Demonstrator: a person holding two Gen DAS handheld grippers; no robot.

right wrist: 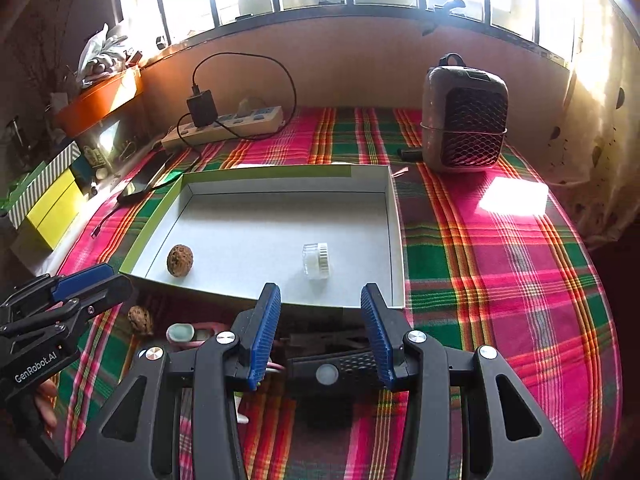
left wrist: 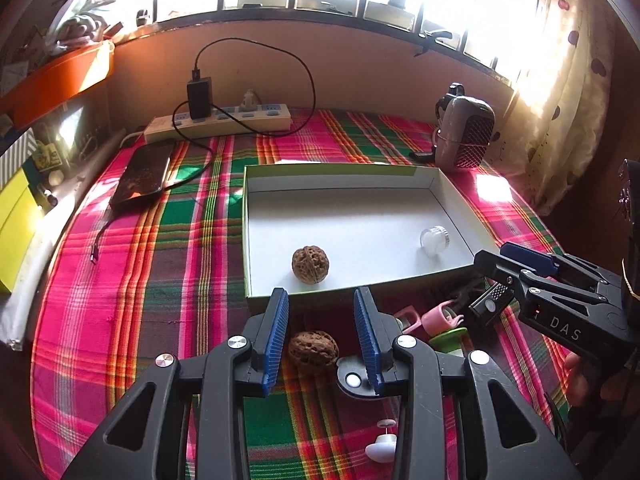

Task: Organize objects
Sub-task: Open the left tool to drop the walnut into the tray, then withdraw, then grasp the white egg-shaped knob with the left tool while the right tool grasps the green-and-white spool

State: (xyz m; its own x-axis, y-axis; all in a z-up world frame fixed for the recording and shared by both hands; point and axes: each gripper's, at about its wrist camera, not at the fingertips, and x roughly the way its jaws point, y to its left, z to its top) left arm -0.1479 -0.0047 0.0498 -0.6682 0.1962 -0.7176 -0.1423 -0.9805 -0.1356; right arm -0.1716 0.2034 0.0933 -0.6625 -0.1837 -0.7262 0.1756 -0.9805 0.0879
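Left wrist view showed the left gripper (left wrist: 320, 312) with its jaws released and nothing between the pads, poised above a walnut (left wrist: 313, 348) that lay on the plaid cloth (left wrist: 160, 280) covering the table, just in front of the box (left wrist: 256, 296). A second walnut (left wrist: 310, 263) rested inside the box near its front wall, and a small clear jar (left wrist: 434, 240) lay on its side toward the box's right wall, well apart from the nut. To the right, the right gripper (left wrist: 516, 264) was held by a hand (left wrist: 580, 376), above pink clips (left wrist: 440, 316). Right wrist view showed the right gripper (right wrist: 320, 308) with jaws released and empty, above a black ribbed object (right wrist: 332, 368) on the cloth; whether the pads touched it could not be told. Behind the box stood a power strip (left wrist: 218, 122), a phone (left wrist: 144, 174) and a small heater (right wrist: 464, 116).
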